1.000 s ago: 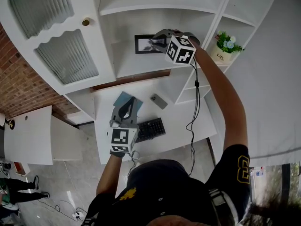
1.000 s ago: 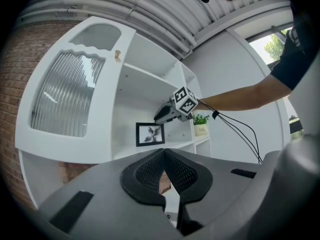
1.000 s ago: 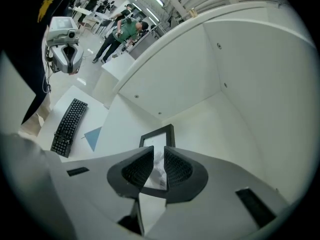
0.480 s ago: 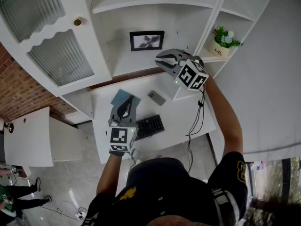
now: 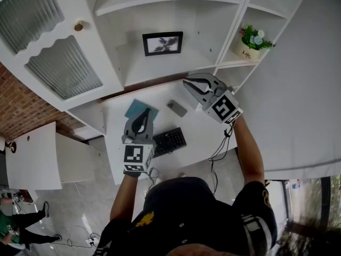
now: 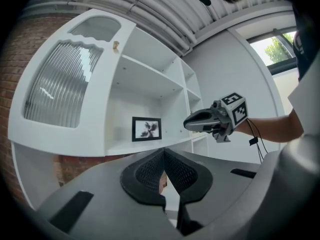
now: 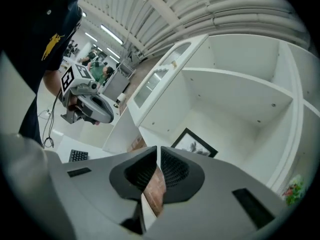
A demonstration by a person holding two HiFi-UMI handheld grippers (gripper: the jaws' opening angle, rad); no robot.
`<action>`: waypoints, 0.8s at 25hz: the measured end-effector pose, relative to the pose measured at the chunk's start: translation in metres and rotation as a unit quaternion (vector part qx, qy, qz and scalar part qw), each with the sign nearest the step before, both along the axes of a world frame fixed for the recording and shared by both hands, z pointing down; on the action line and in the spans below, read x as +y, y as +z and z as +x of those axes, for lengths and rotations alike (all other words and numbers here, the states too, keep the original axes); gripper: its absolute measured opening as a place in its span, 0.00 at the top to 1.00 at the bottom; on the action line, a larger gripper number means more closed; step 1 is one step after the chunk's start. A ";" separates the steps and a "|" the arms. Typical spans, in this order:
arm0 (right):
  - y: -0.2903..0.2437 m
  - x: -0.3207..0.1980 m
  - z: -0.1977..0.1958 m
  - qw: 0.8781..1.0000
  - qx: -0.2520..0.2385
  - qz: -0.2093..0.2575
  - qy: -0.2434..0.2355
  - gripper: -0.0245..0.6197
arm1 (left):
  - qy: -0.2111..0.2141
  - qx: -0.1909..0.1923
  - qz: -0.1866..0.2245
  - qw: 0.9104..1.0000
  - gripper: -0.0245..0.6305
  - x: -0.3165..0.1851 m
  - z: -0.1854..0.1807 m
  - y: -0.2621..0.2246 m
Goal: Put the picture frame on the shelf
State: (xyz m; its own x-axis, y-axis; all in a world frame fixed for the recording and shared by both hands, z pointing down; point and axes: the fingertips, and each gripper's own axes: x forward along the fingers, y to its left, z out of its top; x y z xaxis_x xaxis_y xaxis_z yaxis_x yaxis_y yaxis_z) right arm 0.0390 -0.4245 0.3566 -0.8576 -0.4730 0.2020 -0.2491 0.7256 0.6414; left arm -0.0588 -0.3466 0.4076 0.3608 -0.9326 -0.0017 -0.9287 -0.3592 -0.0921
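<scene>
The picture frame (image 5: pixel 162 43) is seen standing at the back of the shelf (image 5: pixel 160 72), touched by nothing. The right tool (image 5: pixel 196 85) is held well apart from it above the desk (image 5: pixel 200 135), clenched and empty. The left tool (image 5: pixel 140 119) is likewise closed on nothing. The placing is judged done. Any retreat is best kept clear of the shelf edge, so the frame is not jarred.
</scene>
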 end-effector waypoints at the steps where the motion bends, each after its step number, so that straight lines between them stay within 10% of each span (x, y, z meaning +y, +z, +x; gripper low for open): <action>1: 0.000 0.003 0.003 1.000 -0.007 -0.001 0.004 0.92 | -0.001 0.000 0.000 1.000 0.93 -0.001 0.000 0.001; 20: 0.038 0.037 0.068 0.955 -0.222 -0.126 0.153 0.95 | -0.034 0.018 -0.045 0.998 0.93 0.012 -0.014 0.038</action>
State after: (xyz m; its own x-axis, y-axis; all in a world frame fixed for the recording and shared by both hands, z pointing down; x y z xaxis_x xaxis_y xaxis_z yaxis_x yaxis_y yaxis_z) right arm 0.1071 -0.3878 0.3941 -0.7144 -0.6996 -0.0077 -0.6808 0.6926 0.2383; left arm -0.0730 -0.3348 0.4453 0.2984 -0.9517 0.0718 -0.9532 -0.3011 -0.0290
